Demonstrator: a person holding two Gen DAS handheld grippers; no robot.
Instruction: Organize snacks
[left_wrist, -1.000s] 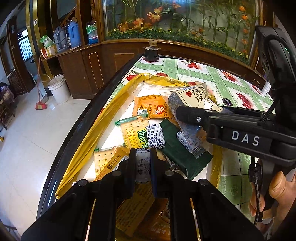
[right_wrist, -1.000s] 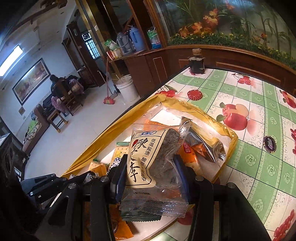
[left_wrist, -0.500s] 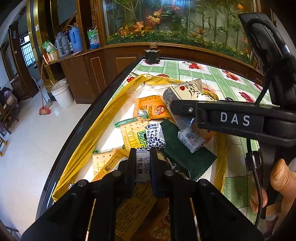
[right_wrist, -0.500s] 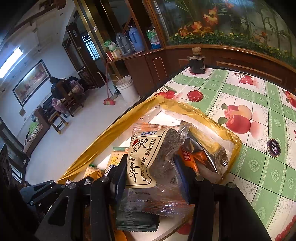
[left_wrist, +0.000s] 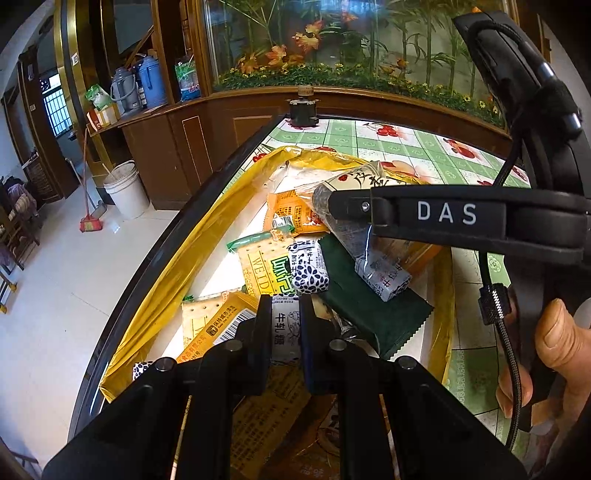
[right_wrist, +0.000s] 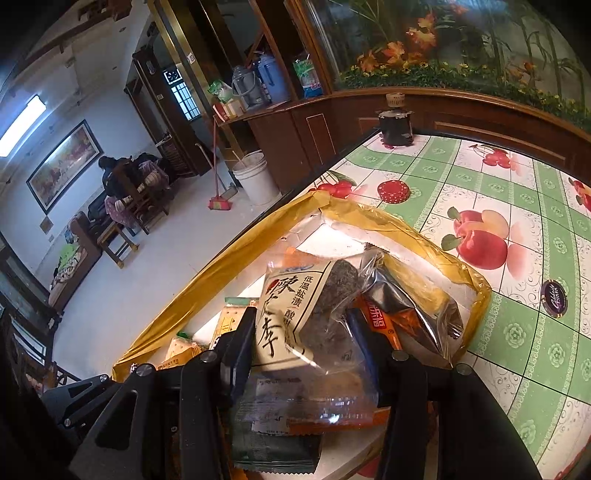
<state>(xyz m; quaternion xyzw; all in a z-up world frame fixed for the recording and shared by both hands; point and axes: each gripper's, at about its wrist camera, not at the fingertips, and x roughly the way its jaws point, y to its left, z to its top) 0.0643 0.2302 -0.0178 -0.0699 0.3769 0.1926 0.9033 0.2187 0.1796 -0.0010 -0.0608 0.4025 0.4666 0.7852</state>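
A yellow-lined tray (left_wrist: 173, 266) holds several snack packets: an orange one (left_wrist: 291, 210), a cracker pack (left_wrist: 260, 266), a dotted candy (left_wrist: 308, 271) and a dark green packet (left_wrist: 364, 299). My left gripper (left_wrist: 284, 325) is shut on a small white nougat candy (left_wrist: 285, 330) low over the tray's near end. My right gripper (right_wrist: 301, 341) is shut on a clear plum packet (right_wrist: 295, 306) with a white label, held just above the tray (right_wrist: 439, 258). In the left wrist view the right gripper's finger (left_wrist: 443, 218) crosses from the right with that plum packet (left_wrist: 351, 184).
The tray lies on a green fruit-patterned tablecloth (right_wrist: 517, 206) beside the table's dark left edge (left_wrist: 162, 251). A black pot (left_wrist: 303, 110) stands at the far end. A red disc (right_wrist: 393, 192) and a dark disc (right_wrist: 554, 299) lie on the cloth. A hand (left_wrist: 554, 339) grips the right tool.
In the left wrist view the right gripper with the plum packet has drifted up and to the left. The left gripper keeps its hold on the nougat candy.
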